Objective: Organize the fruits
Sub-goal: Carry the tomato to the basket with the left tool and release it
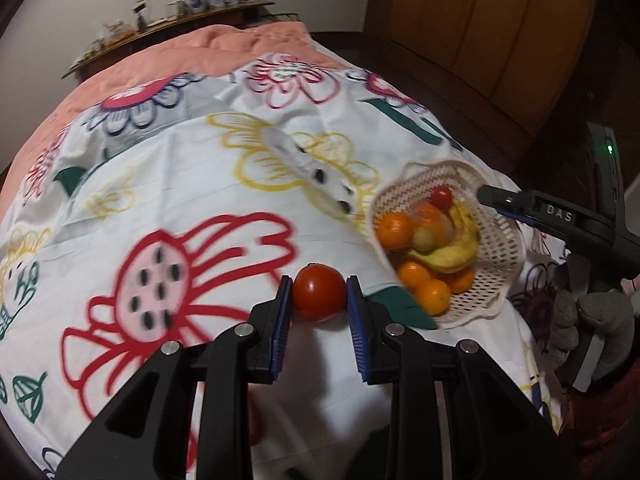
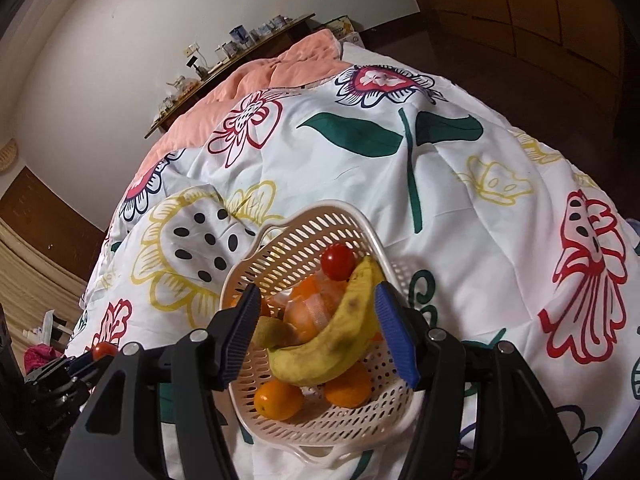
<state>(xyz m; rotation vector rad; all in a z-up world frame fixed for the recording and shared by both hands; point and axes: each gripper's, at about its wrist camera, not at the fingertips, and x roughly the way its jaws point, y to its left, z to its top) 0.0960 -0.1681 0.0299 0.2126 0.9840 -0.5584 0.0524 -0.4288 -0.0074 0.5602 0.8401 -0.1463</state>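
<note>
We see the tomato [image 1: 319, 298] clamped between the blue pads of the left gripper [image 1: 319, 300], held just above the flowered bedspread [image 1: 192, 184] on the bed; in the right wrist view it shows small at lower left [image 2: 105, 350]. Left gripper tilts steeply down, fingers [image 1: 281, 320] narrow, pressing both sides of the tomato. To its right, near, sits the white perforated basket [image 1: 500, 248] w/ a banana [image 1: 452, 256], oranges [image 1: 396, 230], a small green fruit [image 1: 425, 239] and a cherry tomato [image 1: 441, 197] inside. The right gripper [image 2: 316, 332] hangs over the basket, angled down, fingers [image 2: 394, 332] standing wide on either side of the banana [image 2: 332, 344], pads not touching it, so nothing is held. A gloved hand [image 1: 592, 320] holds the right gripper's handle at the right edge of the left wrist view. Beyond the bedspread lies a peach blanket [image 2: 256, 80], then a wooden shelf [image 2: 224, 68] w/ cups by the white wall.
</note>
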